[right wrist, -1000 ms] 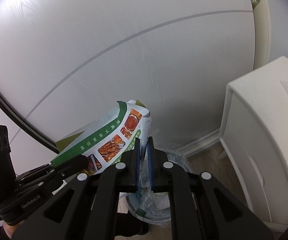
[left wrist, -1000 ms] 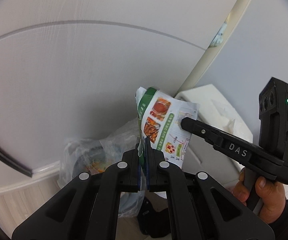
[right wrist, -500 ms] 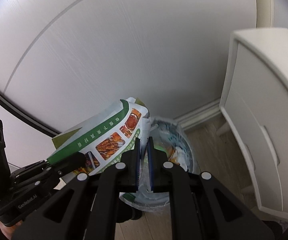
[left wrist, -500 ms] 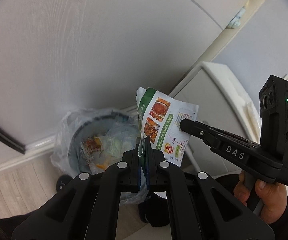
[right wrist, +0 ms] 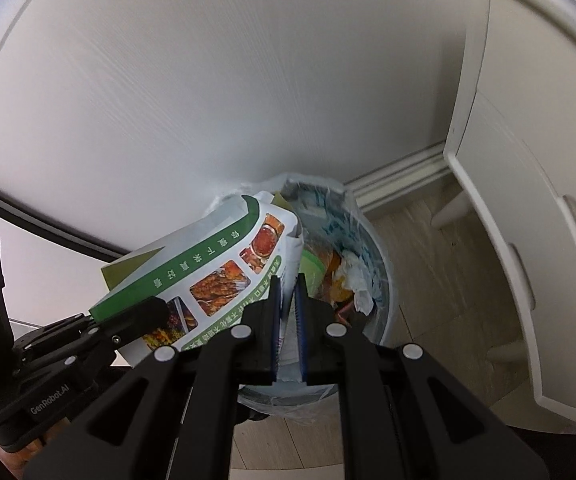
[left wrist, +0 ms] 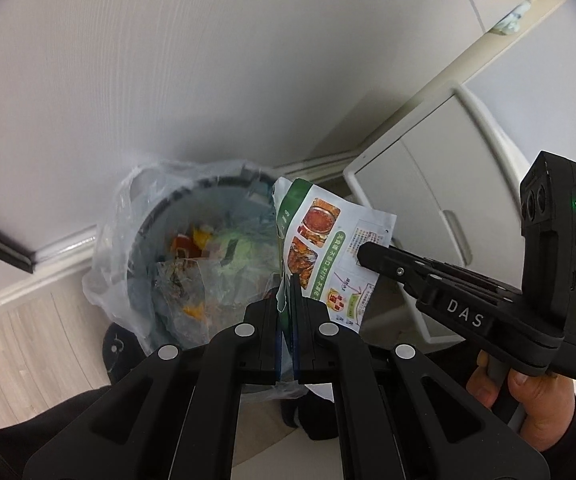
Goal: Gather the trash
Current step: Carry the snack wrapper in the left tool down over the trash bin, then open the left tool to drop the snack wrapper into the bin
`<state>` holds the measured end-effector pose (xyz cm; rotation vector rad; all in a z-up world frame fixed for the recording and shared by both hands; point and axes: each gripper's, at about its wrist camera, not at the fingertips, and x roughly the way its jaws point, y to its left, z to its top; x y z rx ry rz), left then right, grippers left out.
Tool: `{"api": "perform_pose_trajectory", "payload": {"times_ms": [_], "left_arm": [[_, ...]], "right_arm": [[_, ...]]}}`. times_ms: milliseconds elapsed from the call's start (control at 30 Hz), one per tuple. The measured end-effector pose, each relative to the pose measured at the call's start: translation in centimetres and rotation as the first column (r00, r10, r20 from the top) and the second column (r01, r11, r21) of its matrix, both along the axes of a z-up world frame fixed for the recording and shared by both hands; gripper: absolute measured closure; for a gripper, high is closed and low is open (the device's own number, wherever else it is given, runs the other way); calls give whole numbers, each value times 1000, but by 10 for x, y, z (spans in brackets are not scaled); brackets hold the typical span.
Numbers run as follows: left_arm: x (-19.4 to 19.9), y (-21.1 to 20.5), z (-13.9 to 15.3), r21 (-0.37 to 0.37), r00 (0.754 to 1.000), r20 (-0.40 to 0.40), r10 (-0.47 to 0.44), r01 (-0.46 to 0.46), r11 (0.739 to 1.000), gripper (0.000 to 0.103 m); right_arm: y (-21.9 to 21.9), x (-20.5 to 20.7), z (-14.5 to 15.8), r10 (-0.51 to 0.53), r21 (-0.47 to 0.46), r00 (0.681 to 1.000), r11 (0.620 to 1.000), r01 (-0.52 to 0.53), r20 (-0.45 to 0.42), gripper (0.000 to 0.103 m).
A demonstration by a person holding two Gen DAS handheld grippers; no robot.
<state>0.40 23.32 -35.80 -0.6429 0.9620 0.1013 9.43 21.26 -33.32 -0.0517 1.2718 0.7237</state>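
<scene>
A white and green food package (left wrist: 320,248) printed with dish photos hangs over a round trash bin (left wrist: 192,189) lined with a clear plastic bag. My left gripper (left wrist: 287,280) is shut on the package's left edge. My right gripper (left wrist: 368,255) comes in from the right and pinches its other edge. In the right wrist view the right gripper (right wrist: 288,285) is shut on the package (right wrist: 216,264), and the left gripper (right wrist: 156,308) grips its lower left corner. The bin (right wrist: 382,280) below holds wrappers, tissue and food scraps.
A white cabinet (right wrist: 528,220) stands to the right of the bin, also seen as a cabinet (left wrist: 428,208) in the left wrist view. A pale wall and baseboard (right wrist: 400,176) run behind it. Wood floor (right wrist: 428,272) lies between. A hand (left wrist: 536,400) holds the right gripper.
Both grippers have sunk and tilted downward with the package held between them. The bin, earlier low and partly hidden, now lies open right under the package.
</scene>
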Motion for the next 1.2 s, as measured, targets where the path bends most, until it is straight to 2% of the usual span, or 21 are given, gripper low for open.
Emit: {"api": "perform_pose_trajectory", "payload": {"times_ms": [200,633,1200], "left_arm": [[9,8,-29,-39,999,-44,0,-1,999,101],[30,18,-77,-62,991,-135,-20,12,998,101],[43,12,-107,-66,979,-193,-70,59,996,101]], "right_arm": [[8,10,-41,0,-41,999,999,-3,-52,94],[21,13,-90,4,-94,992,995,-16,-123,94],[23,18,-121,1,-120,989,993,-19,-150,94]]}}
